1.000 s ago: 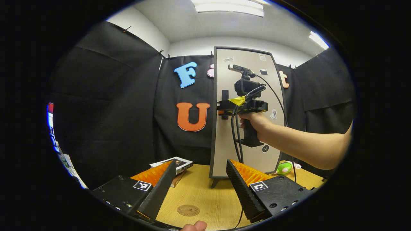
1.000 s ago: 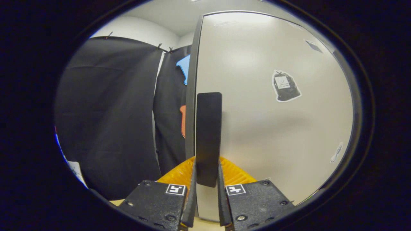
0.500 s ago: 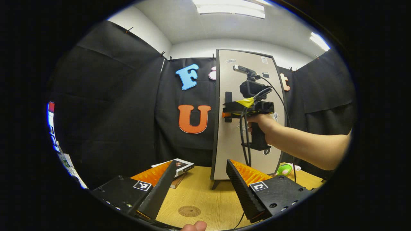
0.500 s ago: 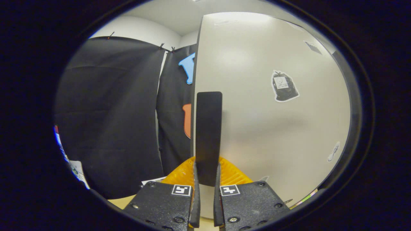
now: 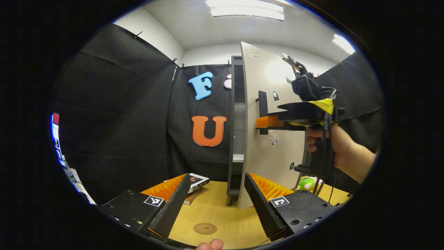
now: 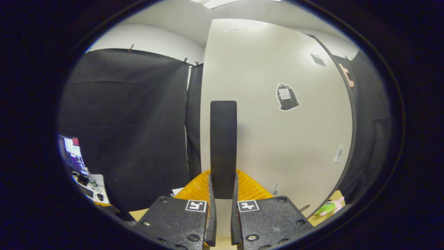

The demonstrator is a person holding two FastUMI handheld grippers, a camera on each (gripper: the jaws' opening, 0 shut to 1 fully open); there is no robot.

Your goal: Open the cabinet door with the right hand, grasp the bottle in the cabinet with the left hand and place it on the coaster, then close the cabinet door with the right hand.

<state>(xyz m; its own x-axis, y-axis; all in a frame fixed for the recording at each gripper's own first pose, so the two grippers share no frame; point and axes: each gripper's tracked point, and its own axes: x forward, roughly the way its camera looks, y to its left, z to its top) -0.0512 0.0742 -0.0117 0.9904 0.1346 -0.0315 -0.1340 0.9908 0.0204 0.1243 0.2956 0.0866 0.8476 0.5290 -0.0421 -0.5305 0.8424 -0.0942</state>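
Since a second ago we have swung the tall beige cabinet door (image 5: 274, 139) partly open; our right gripper (image 6: 222, 194) is clenched on its black vertical bar handle (image 6: 223, 146). Our left gripper (image 5: 215, 198) hangs released above the round brown coaster (image 5: 204, 228); the bottle is hidden

Black gripper (image 5: 215, 203) bodies — square fiducial tags

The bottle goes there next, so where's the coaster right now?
In the left gripper view the coaster lies on the wooden table, low centre, between the left gripper's open fingers, in front of the cabinet.
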